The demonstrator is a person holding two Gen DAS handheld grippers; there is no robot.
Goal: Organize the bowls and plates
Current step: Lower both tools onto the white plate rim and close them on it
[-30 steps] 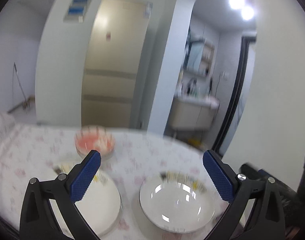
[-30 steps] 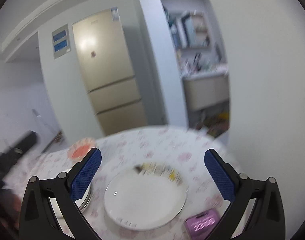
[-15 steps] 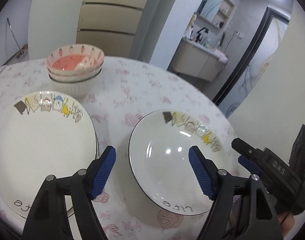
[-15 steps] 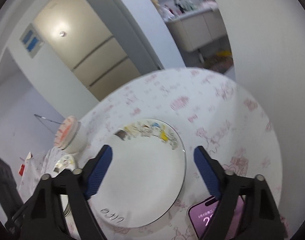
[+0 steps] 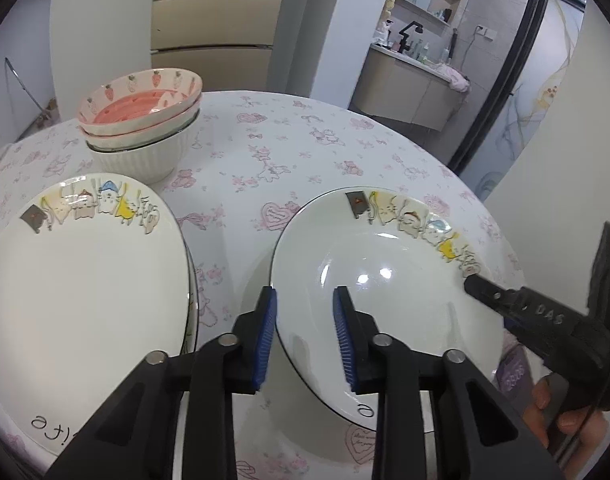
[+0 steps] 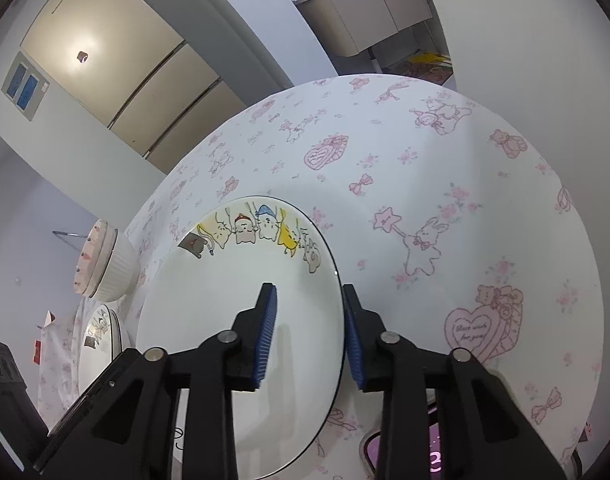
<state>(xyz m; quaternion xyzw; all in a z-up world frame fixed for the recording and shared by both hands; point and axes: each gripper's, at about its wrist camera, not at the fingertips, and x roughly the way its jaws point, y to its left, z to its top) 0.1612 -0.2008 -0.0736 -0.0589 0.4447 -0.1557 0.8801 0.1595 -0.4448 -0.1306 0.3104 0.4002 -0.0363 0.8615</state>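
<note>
A white deep plate (image 5: 385, 280) with cartoon cats on its rim lies on the round table. In the left wrist view my left gripper (image 5: 305, 336) straddles its near-left rim. The jaws are closing; the blue pads do not press on the rim. My right gripper (image 6: 307, 336) straddles the same plate (image 6: 225, 300) at its right rim, jaws closing too, with a gap left. Its black tip shows at the plate's far side in the left wrist view. To the left stands a stack of matching plates (image 5: 85, 280), with stacked bowls (image 5: 145, 128) behind it.
A white cloth with pink prints covers the table (image 6: 445, 180). A phone (image 6: 433, 452) with a lit screen lies near the front edge, by the right gripper. A person's hand (image 5: 565, 420) holds that gripper. A wall stands close on the right; a fridge stands beyond the table.
Both grippers have come down and tipped toward the table. Their jaws have narrowed from wide open, and each now has a rim of the deep plate between its pads.
</note>
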